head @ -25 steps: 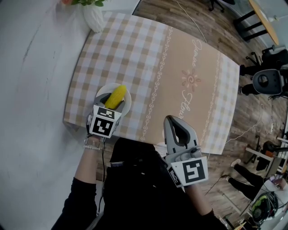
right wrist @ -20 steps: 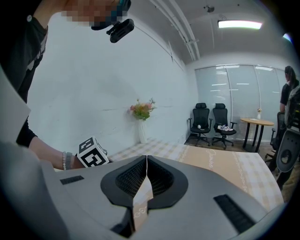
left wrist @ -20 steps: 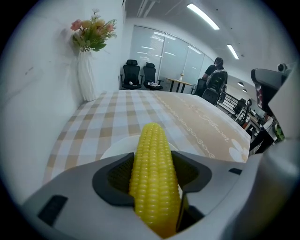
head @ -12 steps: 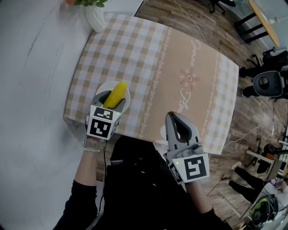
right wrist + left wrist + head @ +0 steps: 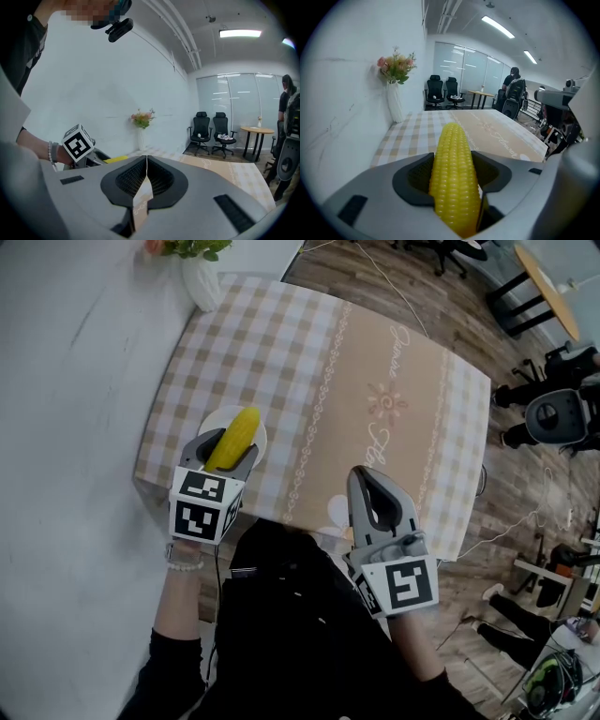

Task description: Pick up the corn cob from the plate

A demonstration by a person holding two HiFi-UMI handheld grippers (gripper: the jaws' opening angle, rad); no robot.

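The left gripper (image 5: 225, 448) clamps a yellow corn cob (image 5: 233, 438) above a white plate (image 5: 213, 418) near the table's (image 5: 375, 381) left edge. The right gripper (image 5: 367, 486), empty, has its jaws pressed together.

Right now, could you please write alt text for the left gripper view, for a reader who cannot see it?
The left gripper clamps a yellow corn cob between its grey jaws, the cob's tip pointing out over a checked tablecloth. A white vase of pink flowers stands at left, black office chairs beyond.
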